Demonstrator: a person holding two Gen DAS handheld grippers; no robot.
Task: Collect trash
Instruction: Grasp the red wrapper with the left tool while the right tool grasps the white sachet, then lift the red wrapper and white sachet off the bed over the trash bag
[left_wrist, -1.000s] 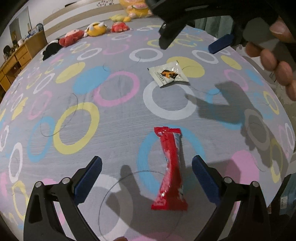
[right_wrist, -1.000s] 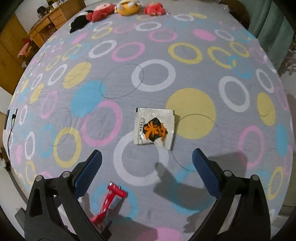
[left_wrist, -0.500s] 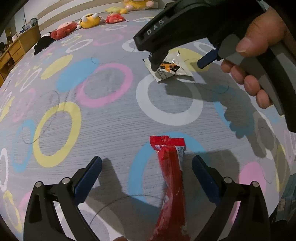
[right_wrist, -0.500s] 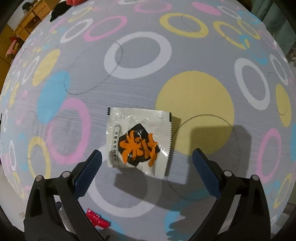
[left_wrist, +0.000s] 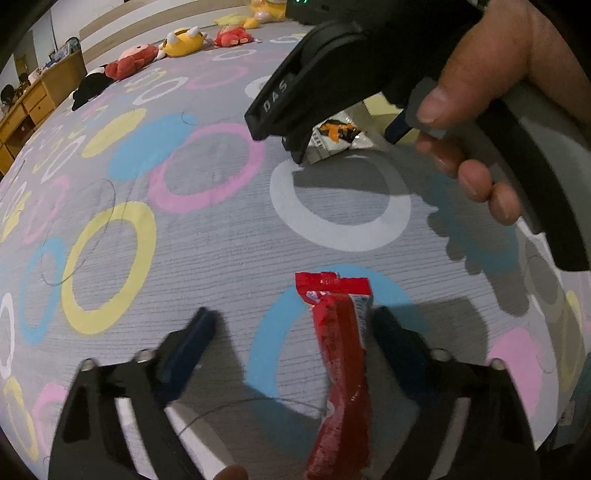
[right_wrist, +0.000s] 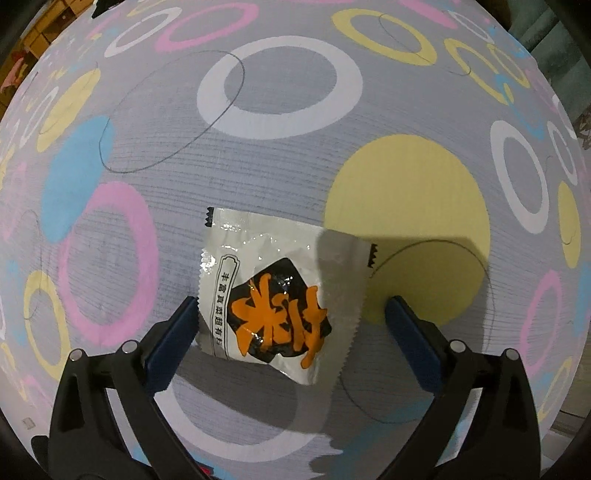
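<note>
Left wrist view: wide grey bedspread (left_wrist: 221, 251) printed with pink, yellow, blue and white rings, plush toys (left_wrist: 181, 37) lined up along its far edge, wooden drawers (left_wrist: 26, 107) beyond at far left. Nearer, a hand (left_wrist: 491, 92) wrapped round the handle of the right gripper (right_wrist: 291, 321), poised over the white seasoning sachet (right_wrist: 280, 295) with its orange-and-black label, lying flat on the cloth beside a solid yellow disc (right_wrist: 410, 206). Seen from the right wrist: jaws wide, left pad right at the sachet's left edge, right pad just clear of the serrated right edge, nothing pinched yet. Closer in, the left gripper (left_wrist: 295, 332) part-way narrowed, jaws just been closing, with the red snack wrapper (left_wrist: 341, 373) lying lengthwise between them, hard against the right pad, the left pad well apart from it; not yet gripped. Smallest of all, thin dark lines looping across the fabric, thread or print impossible to tell. Judged step: pinching both pieces of litter off the bed. Best done by lowering the tips until they press lightly into the cloth, then closing slowly so the thin film buckles upward between the pads rather than sliding out. Worth shifting the left gripper to centre the red wrapper first. Risk of catching bedspread fabric along with the sachet.
</note>
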